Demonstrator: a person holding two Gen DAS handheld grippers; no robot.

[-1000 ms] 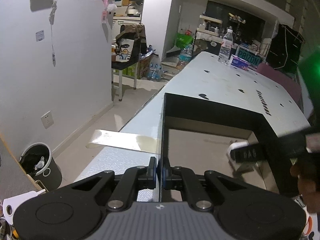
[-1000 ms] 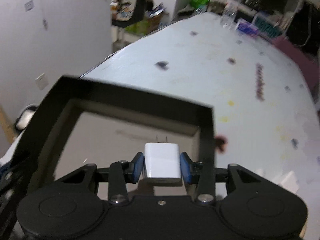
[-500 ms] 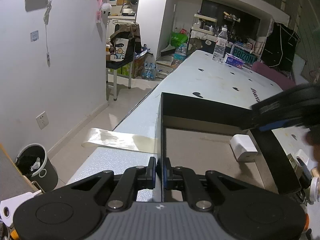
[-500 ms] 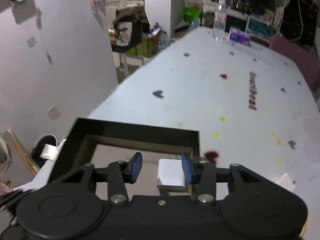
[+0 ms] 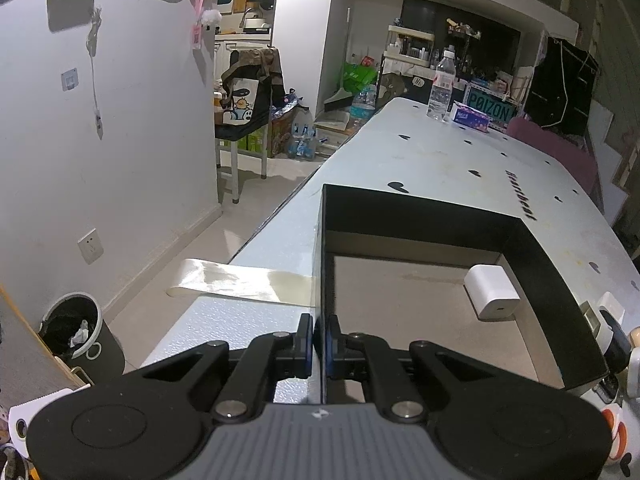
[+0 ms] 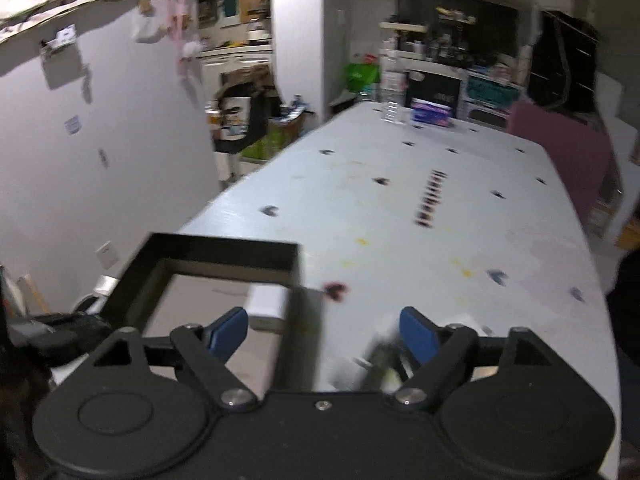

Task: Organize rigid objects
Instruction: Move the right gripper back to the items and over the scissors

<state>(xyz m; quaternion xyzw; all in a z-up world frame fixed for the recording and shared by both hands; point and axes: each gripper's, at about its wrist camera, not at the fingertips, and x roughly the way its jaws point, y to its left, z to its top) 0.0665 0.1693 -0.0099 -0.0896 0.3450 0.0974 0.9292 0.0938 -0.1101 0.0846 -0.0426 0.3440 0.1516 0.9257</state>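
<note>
One charger [image 5: 491, 293] lies in the box's [image 5: 536, 280] far right corner; left gripper [image 5: 319, 340] clenches its wall, right gripper [image 6: 322, 334] spread empty. Tugging could tip the box.

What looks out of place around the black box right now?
A strip of clear tape sticks out from the black box wall and hangs loose past the table edge. Inside, the white charger lies on its side against the right wall. The table shows yellowish stains. Nothing looks damaged.

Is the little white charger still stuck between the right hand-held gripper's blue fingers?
No, the right hand-held gripper is wide open and the white charger lies inside the black box.
</note>
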